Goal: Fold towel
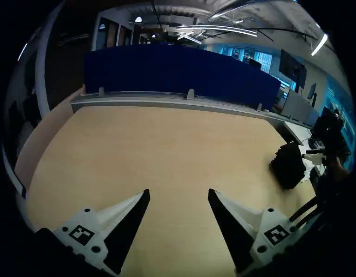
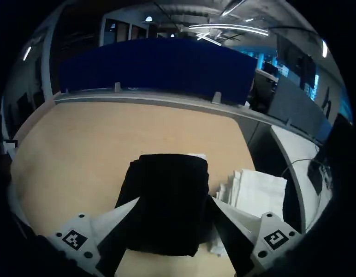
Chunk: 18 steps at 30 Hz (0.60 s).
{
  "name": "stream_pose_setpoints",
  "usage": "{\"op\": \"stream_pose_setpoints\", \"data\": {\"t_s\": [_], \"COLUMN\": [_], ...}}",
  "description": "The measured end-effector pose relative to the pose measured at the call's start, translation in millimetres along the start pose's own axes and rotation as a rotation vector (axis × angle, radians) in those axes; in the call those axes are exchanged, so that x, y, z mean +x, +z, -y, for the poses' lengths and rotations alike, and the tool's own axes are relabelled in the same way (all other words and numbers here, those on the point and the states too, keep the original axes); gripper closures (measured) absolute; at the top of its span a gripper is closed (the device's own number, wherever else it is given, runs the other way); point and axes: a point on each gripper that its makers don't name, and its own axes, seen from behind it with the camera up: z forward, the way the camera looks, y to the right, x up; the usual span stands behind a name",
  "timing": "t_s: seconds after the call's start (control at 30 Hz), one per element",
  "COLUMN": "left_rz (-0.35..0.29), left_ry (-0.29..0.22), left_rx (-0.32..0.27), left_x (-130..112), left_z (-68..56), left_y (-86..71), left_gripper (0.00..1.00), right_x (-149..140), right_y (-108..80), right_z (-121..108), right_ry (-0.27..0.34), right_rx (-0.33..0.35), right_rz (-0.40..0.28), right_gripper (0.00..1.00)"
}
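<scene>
Right gripper view: black towel point(image 2: 169, 180) sits inside your right gripper point(image 2: 174, 199) — clamped or not, can't tell — and a loose hold spills it onto the white stack point(image 2: 256, 191); left gripper point(image 1: 178, 193) gapes empty.

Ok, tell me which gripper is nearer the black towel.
Right. The black towel sits between the fingers of the right gripper; the left gripper hangs over the bare table, with the towel far off toward its right.

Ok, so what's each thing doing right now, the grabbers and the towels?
black towel, folded.
left gripper, open, holding nothing, above the desk.
right gripper, fingers either side of the black towel; grip unclear.
white towels, folded, stacked beside the black one.
</scene>
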Motion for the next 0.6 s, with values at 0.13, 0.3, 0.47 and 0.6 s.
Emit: {"op": "stream_pose_setpoints", "data": {"t_s": [0.13, 0.3, 0.47, 0.6], "left_rz": [-0.001, 0.001, 0.002, 0.003], "left_ry": [-0.011, -0.028, -0.036, -0.040], "left_rx": [0.016, 0.033, 0.048, 0.059], "left_x": [-1.0, -3.4, -5.2, -6.8], "left_z": [6.9, 14.5, 20.2, 24.1], "left_y": [-2.0, -3.7, -5.1, -7.3], "left_gripper": [0.06, 0.07, 0.06, 0.06], "right_x": [10.4, 19.3, 20.5, 16.5], "right_y": [12.1, 25.2, 41.4, 54.6], "right_z": [4.5, 7.7, 9.5, 8.8], "right_ry": [-0.015, -0.030, -0.039, -0.035], "right_rx": [0.011, 0.020, 0.032, 0.038], "right_rz": [0.000, 0.003, 0.019, 0.040], "right_gripper": [0.00, 0.00, 0.00, 0.00]}}
